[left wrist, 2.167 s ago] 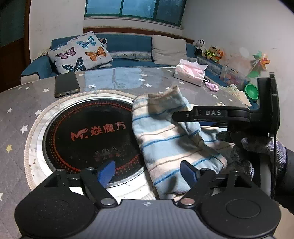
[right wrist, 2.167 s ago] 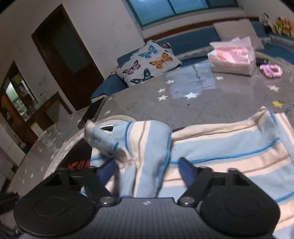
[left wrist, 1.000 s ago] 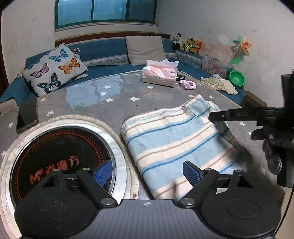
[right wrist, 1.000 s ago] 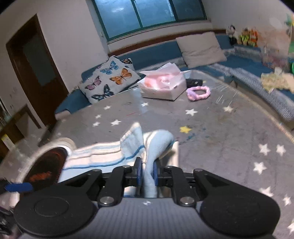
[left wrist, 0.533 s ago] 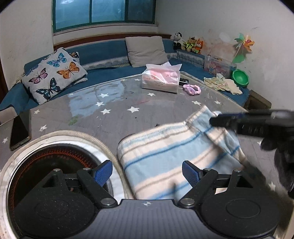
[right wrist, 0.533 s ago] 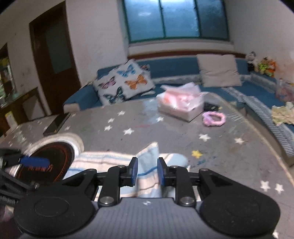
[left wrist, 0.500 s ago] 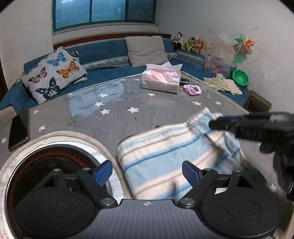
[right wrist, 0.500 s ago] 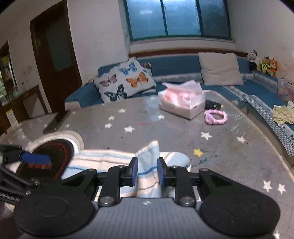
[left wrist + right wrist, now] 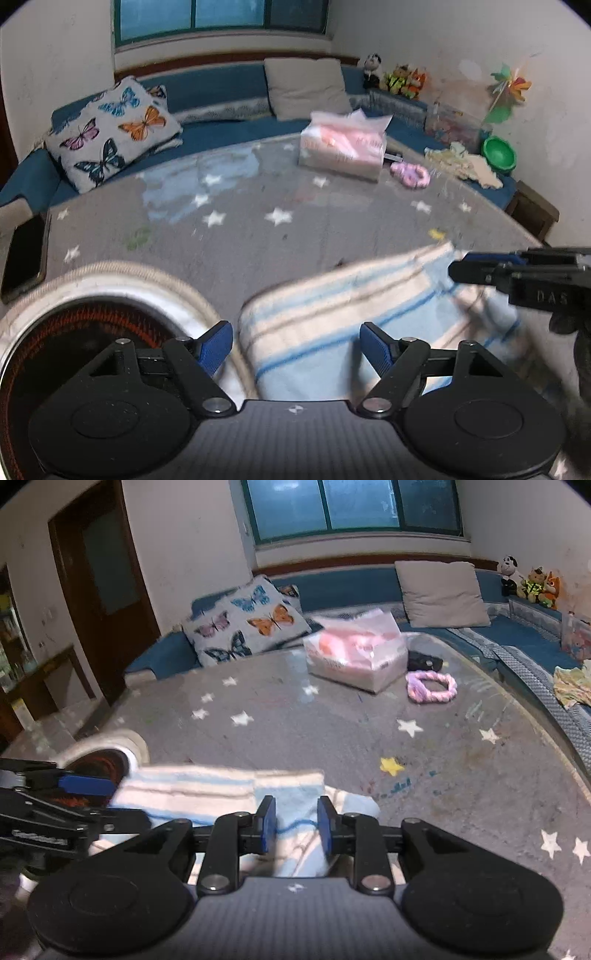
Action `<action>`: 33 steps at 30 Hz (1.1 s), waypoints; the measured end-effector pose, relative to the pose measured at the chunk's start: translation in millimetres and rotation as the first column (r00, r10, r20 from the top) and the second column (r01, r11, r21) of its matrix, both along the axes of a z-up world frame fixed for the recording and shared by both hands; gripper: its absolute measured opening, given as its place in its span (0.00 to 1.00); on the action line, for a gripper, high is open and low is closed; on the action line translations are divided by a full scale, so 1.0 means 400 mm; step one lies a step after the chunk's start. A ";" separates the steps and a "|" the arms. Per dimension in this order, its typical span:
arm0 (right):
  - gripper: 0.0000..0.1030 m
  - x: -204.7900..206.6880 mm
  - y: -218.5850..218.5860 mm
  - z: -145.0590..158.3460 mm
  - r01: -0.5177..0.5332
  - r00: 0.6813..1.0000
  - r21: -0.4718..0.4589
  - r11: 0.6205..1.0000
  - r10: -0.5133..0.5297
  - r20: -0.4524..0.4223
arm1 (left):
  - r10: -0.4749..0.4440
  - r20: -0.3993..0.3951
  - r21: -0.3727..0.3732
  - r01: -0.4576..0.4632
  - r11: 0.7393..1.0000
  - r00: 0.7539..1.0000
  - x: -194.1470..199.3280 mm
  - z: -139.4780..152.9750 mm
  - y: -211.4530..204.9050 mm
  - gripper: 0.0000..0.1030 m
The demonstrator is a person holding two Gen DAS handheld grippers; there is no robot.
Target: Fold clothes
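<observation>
- left claw (image 9: pixel 295 341): jaws spread wide, holding nothing, hovering at near edge of striped garment (image 9: pixel 351 314)
- striped garment: light blue/cream stripes, folded, lying flat on bench (image 9: pixel 258 236), just right of the round induction cooktop (image 9: pixel 55 350); its left edge overlaps the cooktop's pale rim
- right claw (image 9: pixel 295 825): jaws part-way apart with a fold of the striped garment (image 9: pixel 221 794) between the blue pads; pads not visibly pressing the cloth, so released, not clenched
- in left wrist view the right claw (image 9: pixel 480 271) comes in from the right, tips over the far right corner of the garment; dark gloved hand (image 9: pixel 576 332) behind it
- in right wrist view the left claw (image 9: pixel 85 784) sits at far left, over the cooktop side
- bench cover: grey with white stars, one yellow star (image 9: pixel 391 766) just beyond the garment
- far side of bench: pink tissue pack (image 9: pixel 343 149), purple hair scrunchie (image 9: pixel 410 173) right of it
- phone (image 9: pixel 24 254) on left edge of bench
- behind bench: blue sofa (image 9: pixel 229 129), butterfly pillow (image 9: pixel 110 133), grey pillow (image 9: pixel 306 88)
- motion blur on garment, stripe detail soft
</observation>
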State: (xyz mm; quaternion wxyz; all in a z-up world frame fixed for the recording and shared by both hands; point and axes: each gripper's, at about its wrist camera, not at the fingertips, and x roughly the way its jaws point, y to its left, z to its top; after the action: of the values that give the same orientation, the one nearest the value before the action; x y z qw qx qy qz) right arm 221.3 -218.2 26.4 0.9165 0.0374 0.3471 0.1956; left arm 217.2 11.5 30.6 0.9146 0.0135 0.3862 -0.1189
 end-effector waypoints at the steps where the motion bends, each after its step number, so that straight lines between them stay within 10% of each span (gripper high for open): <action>1: 0.24 0.001 0.002 0.005 -0.009 1.000 0.005 1.000 0.009 -0.002 | -0.002 0.003 -0.005 0.002 1.000 1.000 0.009 0.004 -0.007 0.76; 14: 0.25 -0.021 -0.003 0.005 -0.051 0.999 -0.024 0.998 0.051 -0.011 | 0.005 -0.040 0.032 -0.004 0.999 0.999 0.079 -0.048 -0.045 0.77; 33: 0.38 -0.240 0.015 0.012 -0.154 0.986 -0.100 0.983 0.159 0.044 | -0.049 -0.010 0.023 0.050 0.998 0.999 -0.131 0.004 -0.037 0.95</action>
State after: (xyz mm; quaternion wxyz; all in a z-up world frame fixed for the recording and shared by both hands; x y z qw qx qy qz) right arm 125.4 -212.3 31.2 0.9077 -0.0391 0.3340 0.2510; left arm 164.9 -3.5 32.0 0.9093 0.0332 0.3916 -0.1371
